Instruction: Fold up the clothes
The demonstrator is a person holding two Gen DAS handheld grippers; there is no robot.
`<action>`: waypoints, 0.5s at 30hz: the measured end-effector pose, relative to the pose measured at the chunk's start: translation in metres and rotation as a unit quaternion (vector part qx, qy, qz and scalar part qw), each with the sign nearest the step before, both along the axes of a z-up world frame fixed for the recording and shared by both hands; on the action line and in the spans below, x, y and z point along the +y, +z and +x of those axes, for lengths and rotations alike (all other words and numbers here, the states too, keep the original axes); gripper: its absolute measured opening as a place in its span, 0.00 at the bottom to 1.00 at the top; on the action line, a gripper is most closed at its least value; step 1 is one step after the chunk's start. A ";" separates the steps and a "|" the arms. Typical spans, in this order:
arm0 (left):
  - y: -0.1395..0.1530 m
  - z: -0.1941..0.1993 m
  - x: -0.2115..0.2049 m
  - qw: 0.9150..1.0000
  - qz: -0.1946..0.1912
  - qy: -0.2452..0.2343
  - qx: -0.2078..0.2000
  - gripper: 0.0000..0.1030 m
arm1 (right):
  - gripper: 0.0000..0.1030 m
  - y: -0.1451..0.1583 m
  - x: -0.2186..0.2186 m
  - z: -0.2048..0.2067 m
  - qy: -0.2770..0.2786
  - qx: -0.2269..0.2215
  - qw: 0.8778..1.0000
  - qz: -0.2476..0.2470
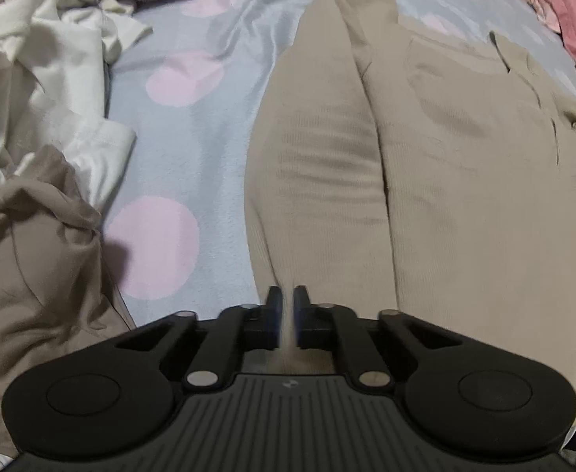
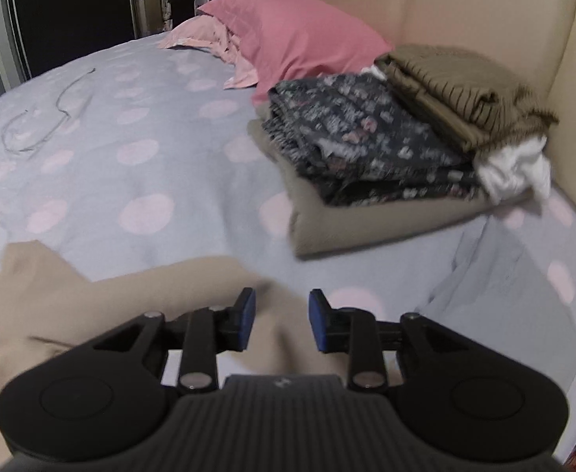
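Observation:
A beige ribbed shirt (image 1: 425,181) lies flat on the bed, one side folded lengthwise over the middle, collar at the far right. My left gripper (image 1: 287,305) is shut on the shirt's near hem, a thin strip of fabric showing between the pads. In the right wrist view my right gripper (image 2: 281,308) is open and empty, hovering just above a part of the same beige shirt (image 2: 91,306).
A heap of unfolded white and beige clothes (image 1: 32,110) lies on the left. A stack of folded clothes (image 2: 386,149) sits by the padded headboard (image 2: 465,4). Pink pillows (image 2: 288,35) lie beyond. The bedsheet (image 2: 130,157) is blue with pink dots.

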State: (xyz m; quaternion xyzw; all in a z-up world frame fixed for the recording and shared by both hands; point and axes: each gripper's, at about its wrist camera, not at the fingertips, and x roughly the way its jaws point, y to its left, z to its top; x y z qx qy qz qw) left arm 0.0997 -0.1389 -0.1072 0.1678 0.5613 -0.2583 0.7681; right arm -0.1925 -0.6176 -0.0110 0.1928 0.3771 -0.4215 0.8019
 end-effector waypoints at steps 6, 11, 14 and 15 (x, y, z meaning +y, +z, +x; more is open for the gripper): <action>0.055 -0.001 0.019 0.994 -0.068 0.040 -0.075 0.00 | 0.35 0.005 0.040 0.013 0.058 0.019 0.998 -0.015; 0.104 0.025 0.047 0.981 -0.115 0.091 -0.131 0.00 | 0.36 0.004 0.066 0.018 0.102 0.038 0.994 -0.023; 0.114 0.050 0.058 0.974 -0.114 0.120 -0.152 0.00 | 0.36 0.001 0.072 0.019 0.109 0.045 0.993 -0.018; 0.117 0.058 0.061 0.972 -0.113 0.132 -0.160 0.00 | 0.36 0.000 0.073 0.019 0.109 0.047 0.993 -0.017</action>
